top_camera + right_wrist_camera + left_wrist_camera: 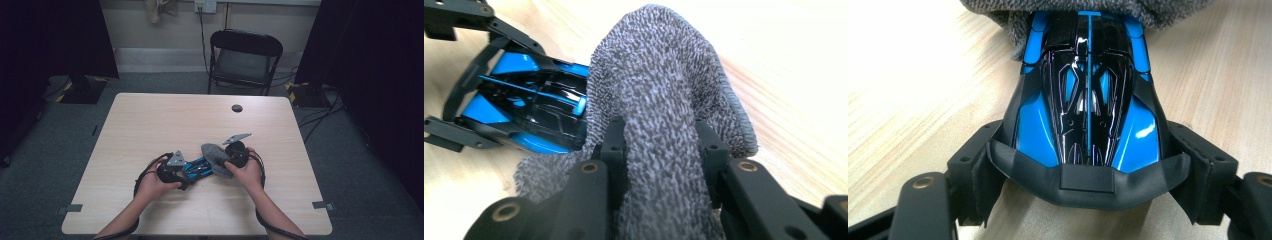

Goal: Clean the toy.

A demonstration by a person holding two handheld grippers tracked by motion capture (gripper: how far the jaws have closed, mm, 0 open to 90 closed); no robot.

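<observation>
While the blue and black toy car (196, 169) lies on the wooden table (150, 125) between our two hands, near the edge on our side, we hold it from one end with the left gripper (181, 173). In the left gripper view the jaws stand closed against the two sides of the car's wide black end, and its long axis runs straight away from this gripper toward the other one. The far end of the car already goes under the grey cloth (216, 159).

We hold this cloth with the right gripper (231, 159). In the right gripper view the jaws are closed on a thick fold of it, and the rest of the cloth hangs forward over the nearer end of the car (531, 107).

The relation that matters for the coming move is this: the car points along the line between the two grippers, and the cloth sits at its right end only. So the right gripper is the nearer one to the covered part, and the uncovered length of the body stretches from it toward the left gripper. We judge that the cloth must travel along this long axis, toward the left gripper, while the left one keeps the car from sliding. If the cloth goes across the axis instead, it will probably slip off the narrow body.
</observation>
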